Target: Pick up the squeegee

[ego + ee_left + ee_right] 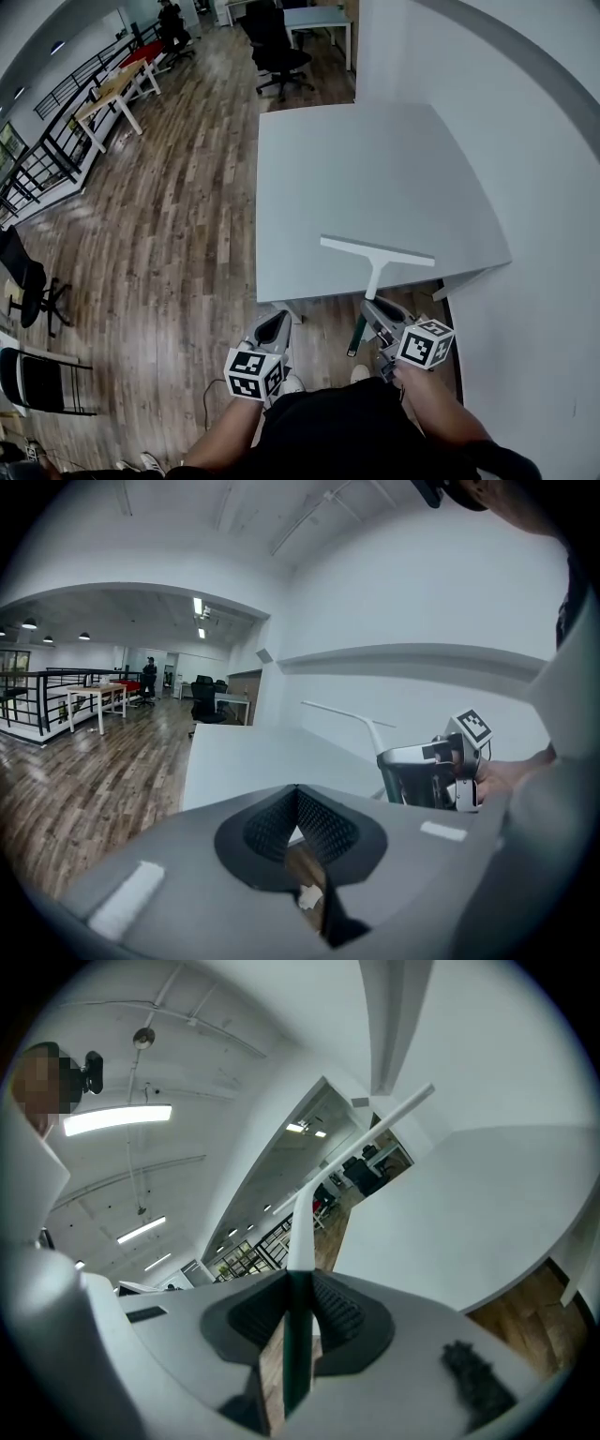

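Observation:
The squeegee [377, 251] has a long white blade and a white neck that runs into a dark green handle. My right gripper [368, 307] is shut on that green handle [296, 1354], which stands clamped between the pads. In the right gripper view the blade [394, 1115] sticks out ahead. It hangs over the near edge of the white table [375, 169]. The left gripper view shows the squeegee [342, 714] raised above the tabletop, with the right gripper [417, 775] below it. My left gripper [278, 319] is off the table's near left corner, its jaws [297, 794] shut with nothing held.
A white wall [525, 141] runs along the table's right side. A black office chair [277, 47] and another desk stand beyond the table. Wood floor [169, 216] spreads to the left, with black chairs [28, 281], a railing [47, 150] and more desks farther off.

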A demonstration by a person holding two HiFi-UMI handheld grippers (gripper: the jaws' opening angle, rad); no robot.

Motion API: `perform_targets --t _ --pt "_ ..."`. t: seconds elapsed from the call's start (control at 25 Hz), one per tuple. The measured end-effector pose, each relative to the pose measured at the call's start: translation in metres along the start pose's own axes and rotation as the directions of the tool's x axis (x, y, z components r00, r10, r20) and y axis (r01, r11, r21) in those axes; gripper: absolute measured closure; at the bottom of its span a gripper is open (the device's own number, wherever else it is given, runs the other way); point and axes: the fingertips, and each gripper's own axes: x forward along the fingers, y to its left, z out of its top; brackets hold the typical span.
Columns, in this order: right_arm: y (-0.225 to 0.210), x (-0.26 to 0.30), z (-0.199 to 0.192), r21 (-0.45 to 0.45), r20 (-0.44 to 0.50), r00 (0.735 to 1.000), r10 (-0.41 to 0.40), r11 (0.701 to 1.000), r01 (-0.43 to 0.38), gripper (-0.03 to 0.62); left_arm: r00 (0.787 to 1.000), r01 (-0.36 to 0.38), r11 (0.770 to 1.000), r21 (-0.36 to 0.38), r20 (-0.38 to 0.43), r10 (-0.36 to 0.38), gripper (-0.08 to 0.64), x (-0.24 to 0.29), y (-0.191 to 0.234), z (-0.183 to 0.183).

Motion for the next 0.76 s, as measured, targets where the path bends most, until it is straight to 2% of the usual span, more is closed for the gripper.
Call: perform_targets --t 0.12,0.32,0.44,0.52,0.76 --pt "0.003 -0.002 0.009 0.017 0.004 1.0 -0.014 1.0 0.014 0.502 1.0 0.012 1.0 -0.005 -0.006 -0.012 0.554 -0.001 -0.002 0.009" --pt "0.016 0.016 -0.028 0.035 0.021 0.999 -0.036 0.999 0.035 0.502 0.999 0.038 0.999 0.001 -0.005 -0.038 0.554 -0.022 0.026 -0.021" --pt "0.007 0.003 -0.002 0.049 0.014 0.999 -0.038 0.998 0.037 0.502 0.999 0.037 0.999 0.007 -0.017 -0.037 0.554 -0.011 0.005 0.0" --pt "0.004 0.002 0.002 0.05 0.009 0.999 -0.034 0.998 0.034 0.502 0.999 0.042 0.999 0.005 -0.019 -0.041 0.554 -0.007 0.001 0.002" --pt "0.015 0.023 -0.04 0.04 0.004 0.999 -0.04 0.998 0.04 0.502 0.998 0.07 0.998 0.01 -0.005 -0.07 0.554 -0.022 0.028 -0.027"
